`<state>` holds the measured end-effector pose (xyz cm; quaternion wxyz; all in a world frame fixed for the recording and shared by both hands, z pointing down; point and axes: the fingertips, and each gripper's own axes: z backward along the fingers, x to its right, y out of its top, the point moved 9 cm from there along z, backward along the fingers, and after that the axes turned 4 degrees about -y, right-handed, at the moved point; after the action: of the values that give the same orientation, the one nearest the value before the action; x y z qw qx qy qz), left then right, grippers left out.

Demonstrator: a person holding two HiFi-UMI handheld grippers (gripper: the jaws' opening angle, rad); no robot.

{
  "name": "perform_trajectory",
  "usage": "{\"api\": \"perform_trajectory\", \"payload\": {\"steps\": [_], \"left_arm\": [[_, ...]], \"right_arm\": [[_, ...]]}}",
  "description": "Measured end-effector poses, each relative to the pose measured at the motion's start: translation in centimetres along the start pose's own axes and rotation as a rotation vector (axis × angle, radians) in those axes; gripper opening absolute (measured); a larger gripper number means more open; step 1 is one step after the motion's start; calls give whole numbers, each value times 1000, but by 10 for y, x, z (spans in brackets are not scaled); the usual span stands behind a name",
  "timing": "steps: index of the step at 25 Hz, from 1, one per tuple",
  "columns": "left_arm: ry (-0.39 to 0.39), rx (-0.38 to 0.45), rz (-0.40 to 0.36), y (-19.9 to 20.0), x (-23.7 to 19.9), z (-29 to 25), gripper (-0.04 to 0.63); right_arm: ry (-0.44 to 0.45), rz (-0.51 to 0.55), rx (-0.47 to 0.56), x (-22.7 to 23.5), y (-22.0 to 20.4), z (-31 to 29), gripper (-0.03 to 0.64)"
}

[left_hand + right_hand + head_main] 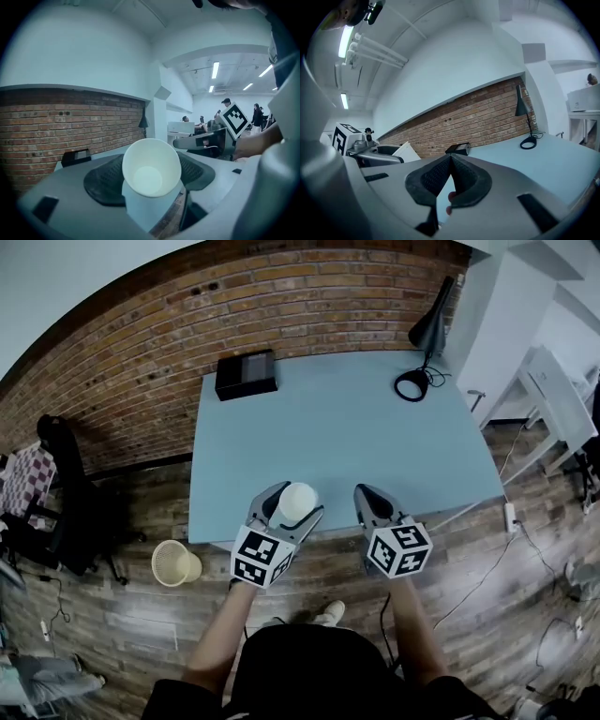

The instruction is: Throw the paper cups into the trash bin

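A white paper cup (297, 502) sits between the jaws of my left gripper (289, 507), which is shut on it above the table's near edge. In the left gripper view the cup (151, 168) shows its open mouth, tilted toward the camera, with the dark pads on both sides. My right gripper (372, 500) hovers beside it, shut with nothing held; its pads (451, 178) meet at the tips. A pale woven trash bin (174, 562) stands on the wooden floor, left of the table and below my left gripper.
The light blue table (342, 432) carries a black box (246, 374) at its far left and a black desk lamp (424, 348) at its far right. A brick wall runs behind. A black chair (66, 498) stands at the left, white furniture at the right.
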<state>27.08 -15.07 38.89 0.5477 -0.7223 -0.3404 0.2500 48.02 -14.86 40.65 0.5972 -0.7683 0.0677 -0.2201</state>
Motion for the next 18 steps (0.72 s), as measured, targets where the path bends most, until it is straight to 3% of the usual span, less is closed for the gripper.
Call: {"api": "perform_trajectory", "payload": {"steps": [8, 18], "left_arm": [[97, 69, 11, 9, -33, 63, 345], [184, 114, 36, -8, -85, 167, 345]], "right_arm": [[75, 43, 17, -58, 14, -30, -3], [136, 85, 14, -169, 5, -62, -3]]}}
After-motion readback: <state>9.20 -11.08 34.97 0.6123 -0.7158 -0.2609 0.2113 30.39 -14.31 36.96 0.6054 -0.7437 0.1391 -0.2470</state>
